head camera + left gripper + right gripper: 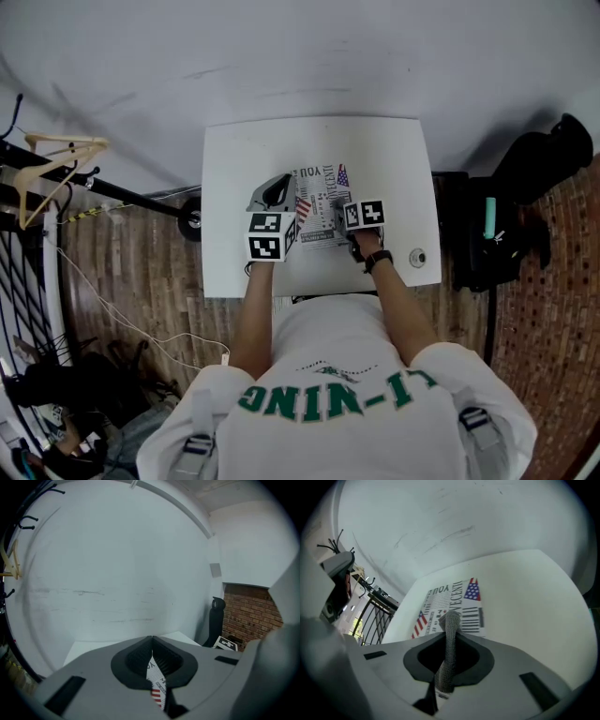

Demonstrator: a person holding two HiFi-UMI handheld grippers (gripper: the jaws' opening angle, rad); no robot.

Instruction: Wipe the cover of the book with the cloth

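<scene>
Near edge: person's forearms (251, 319) reach over the white table (403, 150), one gripper in each hand.

Left gripper (152, 644): jaws closed tight on the book (157, 686). A strip of its printed cover with red stripes is pinched between the pads. It grips the book's left side.

Right gripper (449, 637): jaws clamped on the grey cloth (446, 667). The cloth runs as a narrow bunched strip up between the pads. Its far end pokes past the jaw tips, over the near part of the cover.

The book lies flat around mid-table, nearer the near edge than the far one. It sits between the two grippers, cover up, with black-and-white print plus flag patches.

Small round thing (417, 256) near the table's near-right corner, well apart from the book. Too small to identify, possibly a cap or knob.

Off the table: black bag (534, 169) on the floor to the right, wooden hanger (56, 155) on a black rack to the left. A pale wall is at the far side.
</scene>
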